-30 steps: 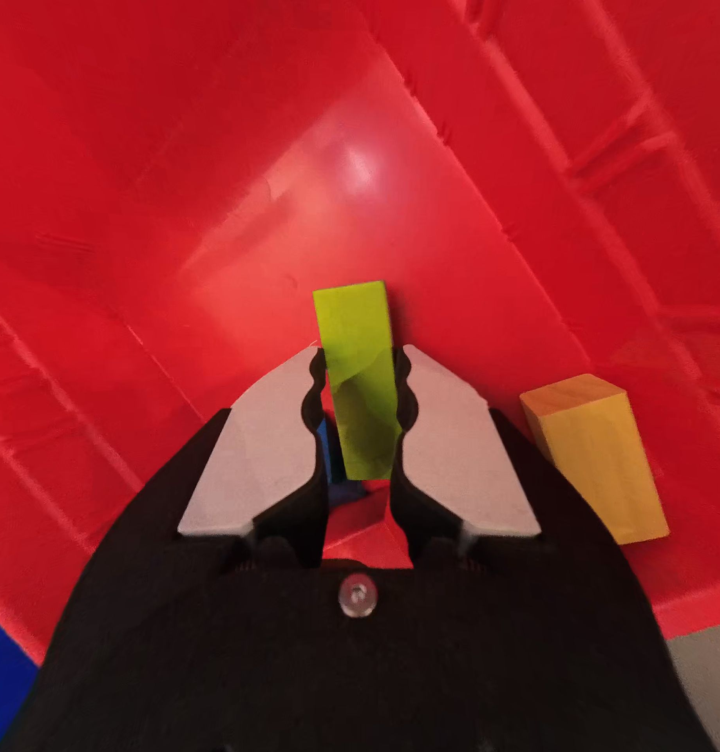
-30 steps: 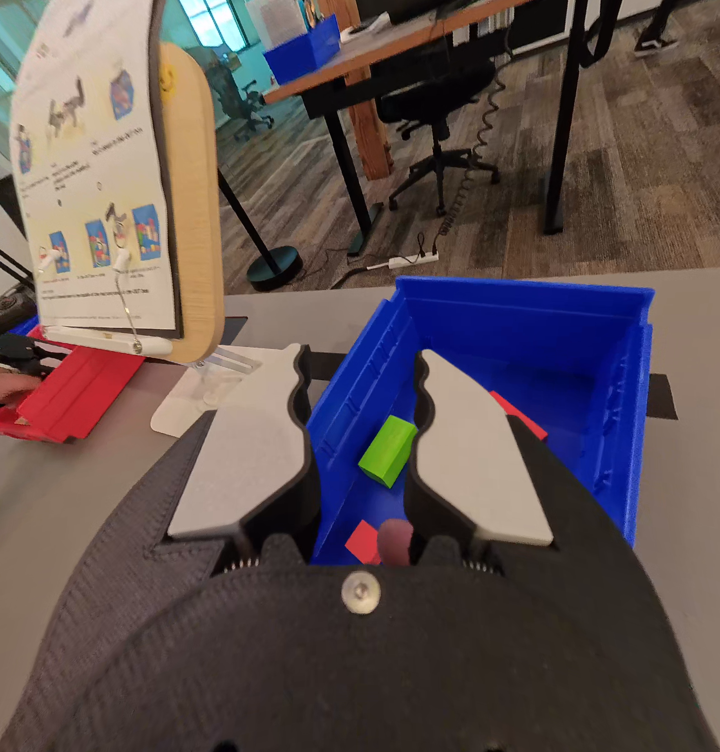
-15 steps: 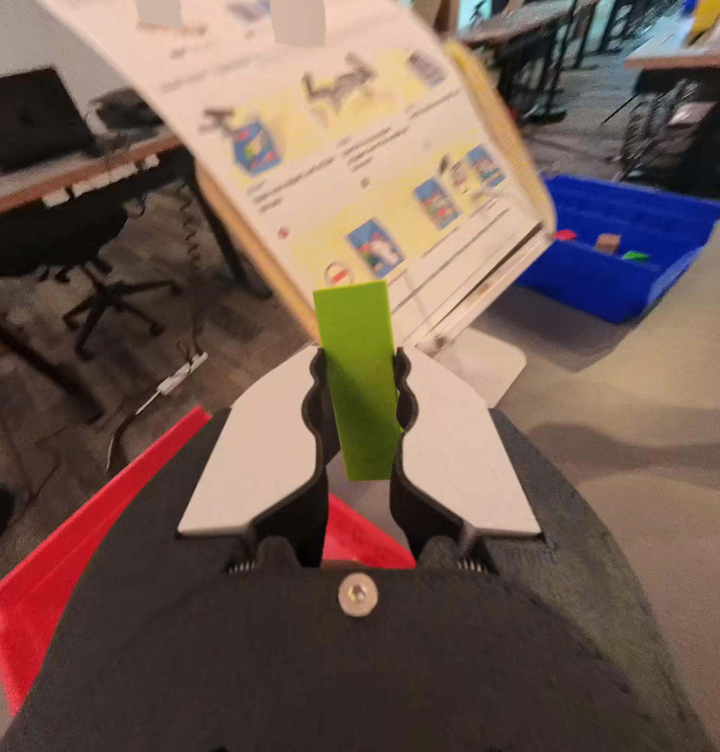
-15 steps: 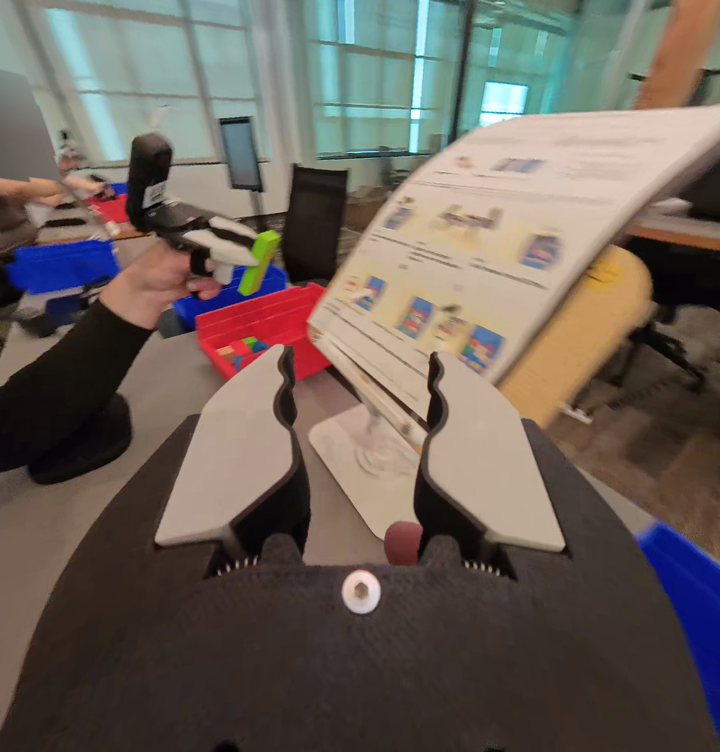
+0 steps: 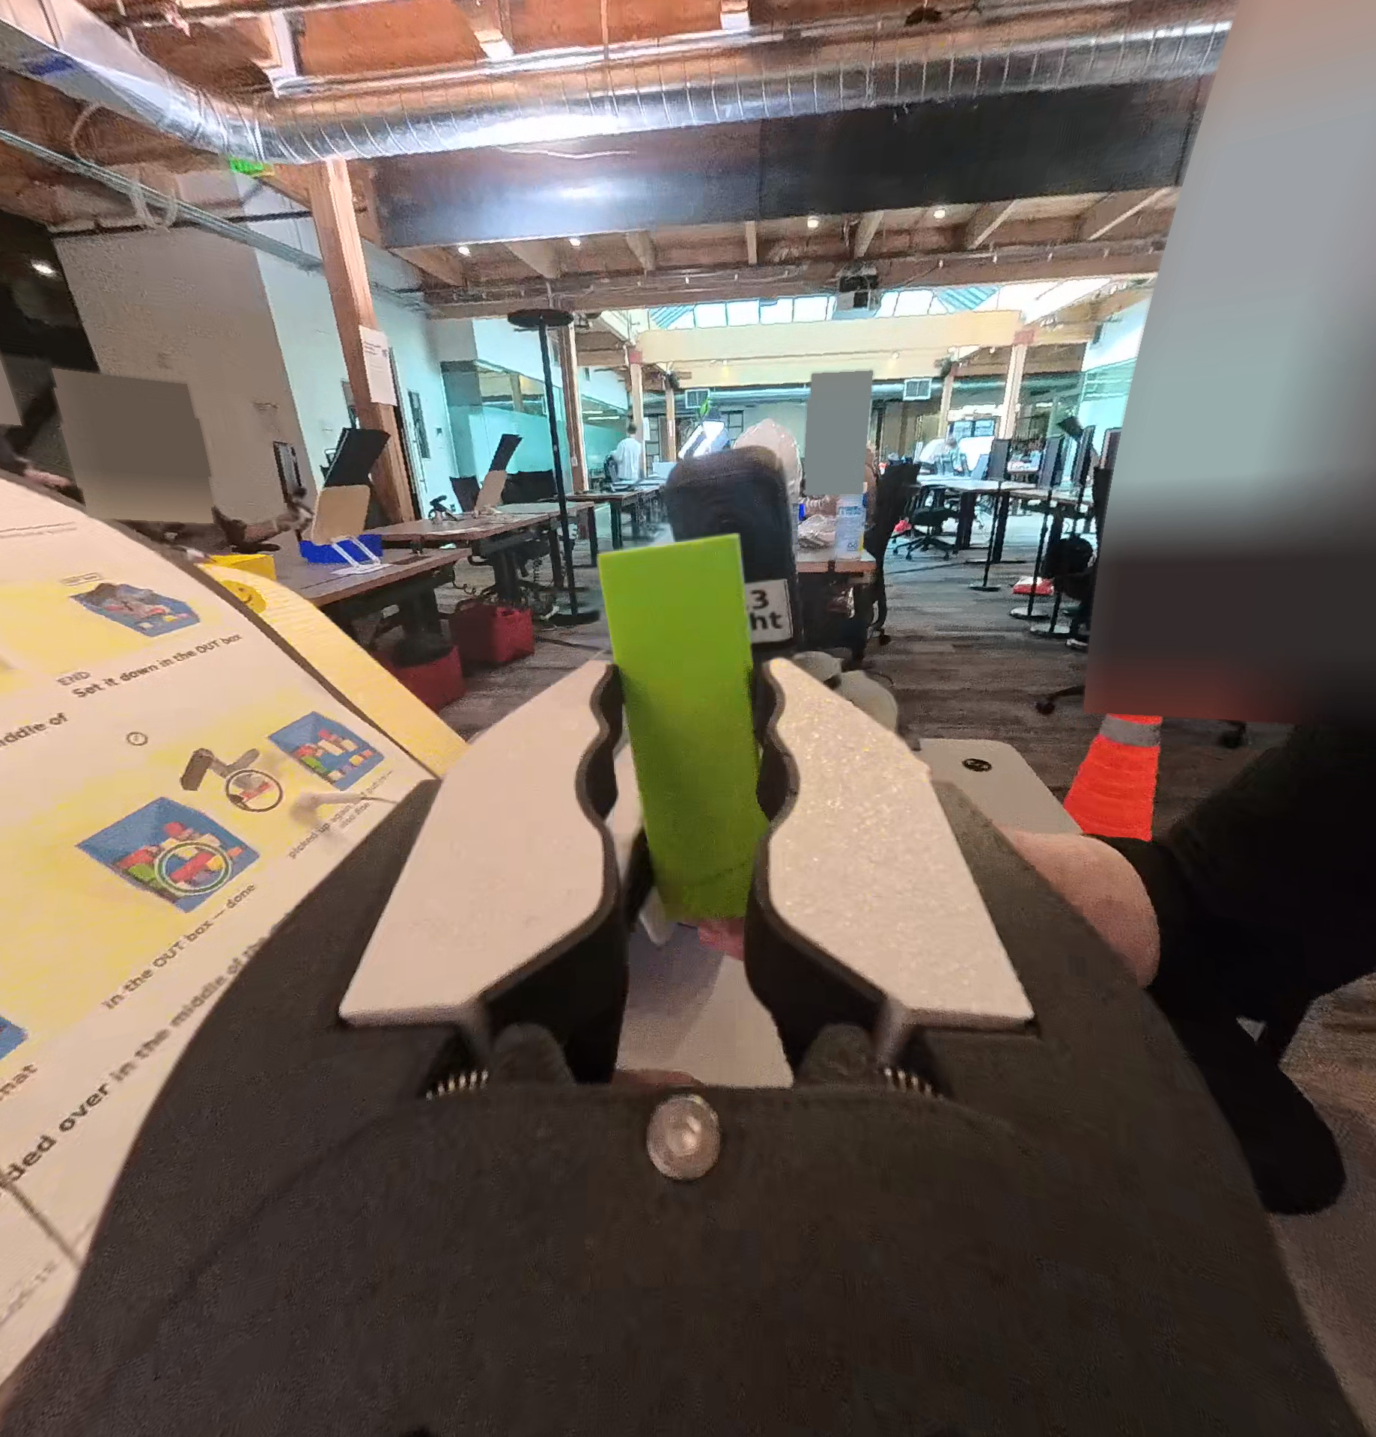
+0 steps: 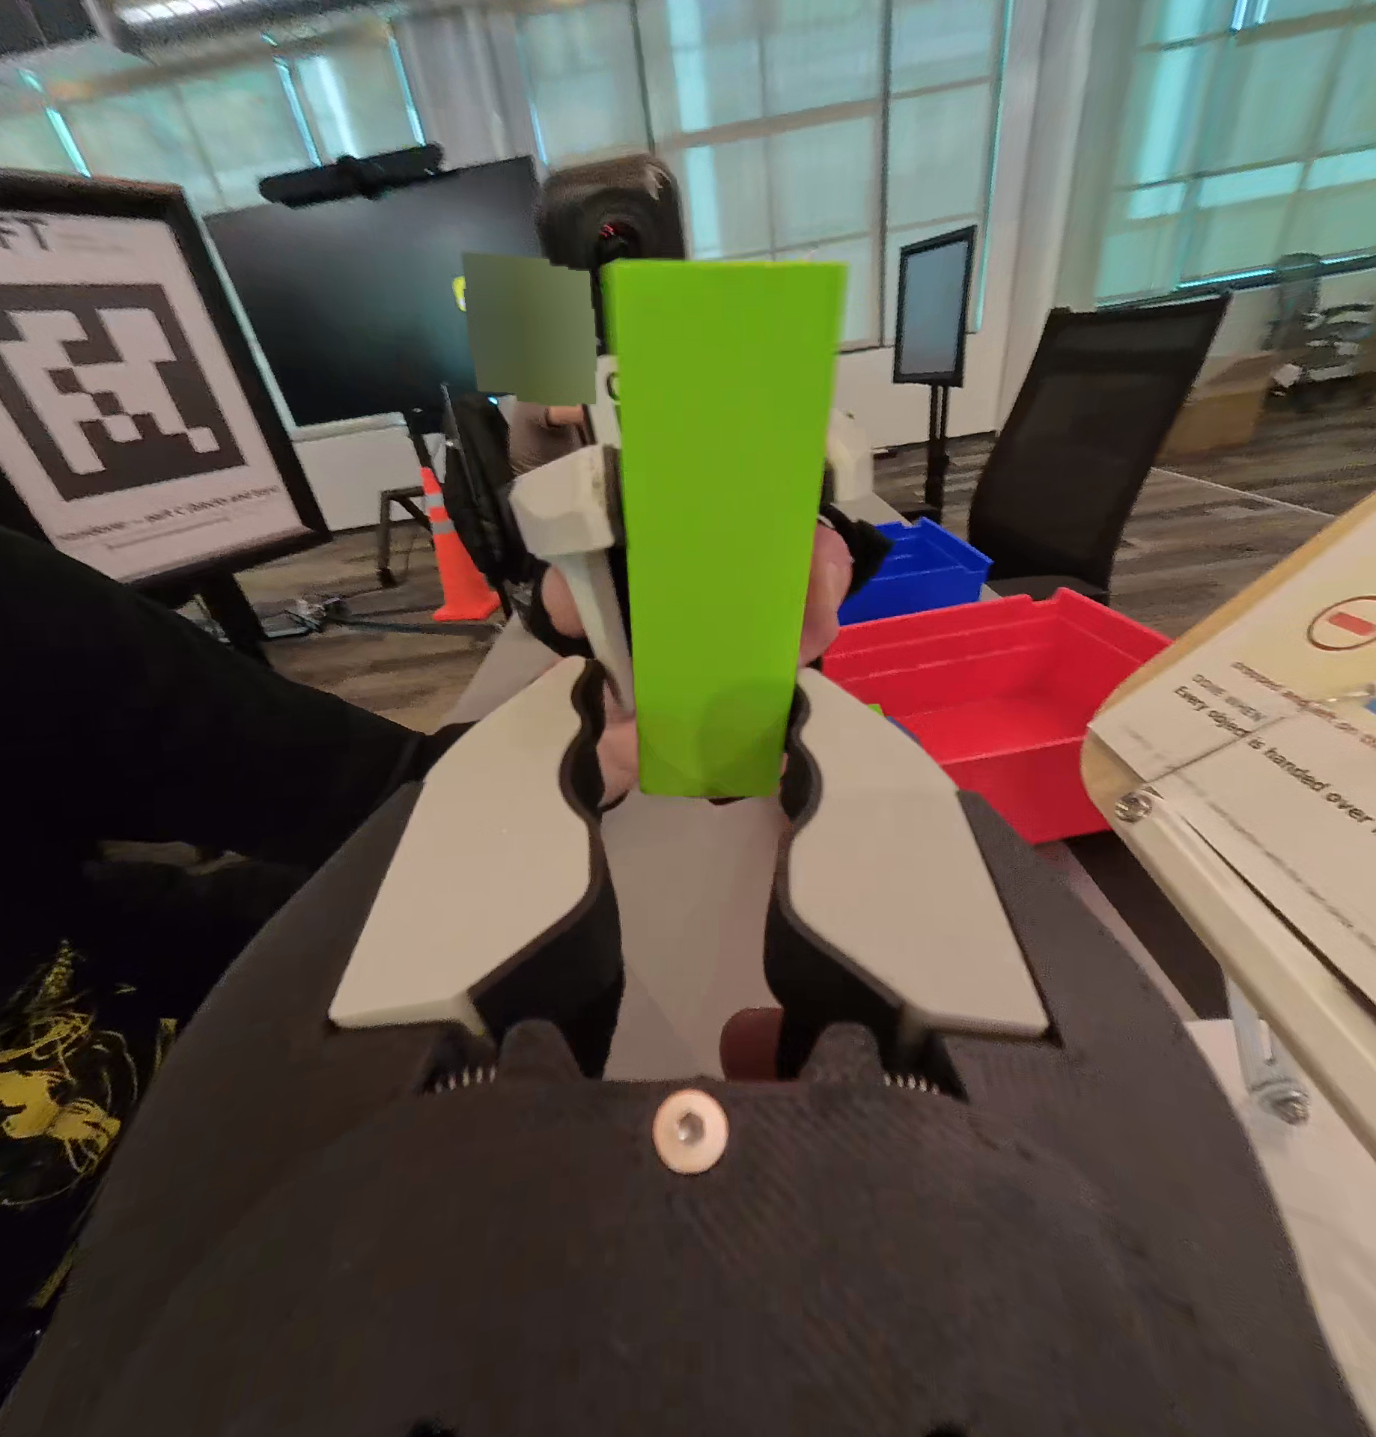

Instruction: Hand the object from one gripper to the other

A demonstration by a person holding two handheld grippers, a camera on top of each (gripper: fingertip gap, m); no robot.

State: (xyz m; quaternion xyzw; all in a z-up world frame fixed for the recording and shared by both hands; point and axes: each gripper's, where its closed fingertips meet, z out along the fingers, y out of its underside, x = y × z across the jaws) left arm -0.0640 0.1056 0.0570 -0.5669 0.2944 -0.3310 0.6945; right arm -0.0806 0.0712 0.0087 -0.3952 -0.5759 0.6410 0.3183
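A flat lime-green block (image 5: 681,700) stands upright in my left gripper (image 5: 685,676), whose two pads press on its sides; it is held in mid-air. In the right wrist view the same block (image 6: 716,505) rises in front of me, with the left gripper's white finger (image 6: 560,505) beside it. My right gripper (image 6: 689,692) has the block's lower end between its fingers. The right pad lies at the block's edge, but a slim gap shows at the left pad (image 6: 591,746), so it is open. The right gripper's dark body (image 5: 728,498) shows behind the block.
A red bin (image 6: 1004,661) and a blue bin (image 6: 926,568) stand on the table beyond the block. An instruction board (image 6: 1253,739) stands at the right and shows in the left wrist view (image 5: 125,777). An orange cone (image 6: 455,560) stands on the floor. A black sleeve (image 6: 164,700) is at the left.
My left gripper lifted the green block out of the red bin into mid-air. My right gripper swung away from the blue bin, opened wider, then narrowed around the block's lower end.
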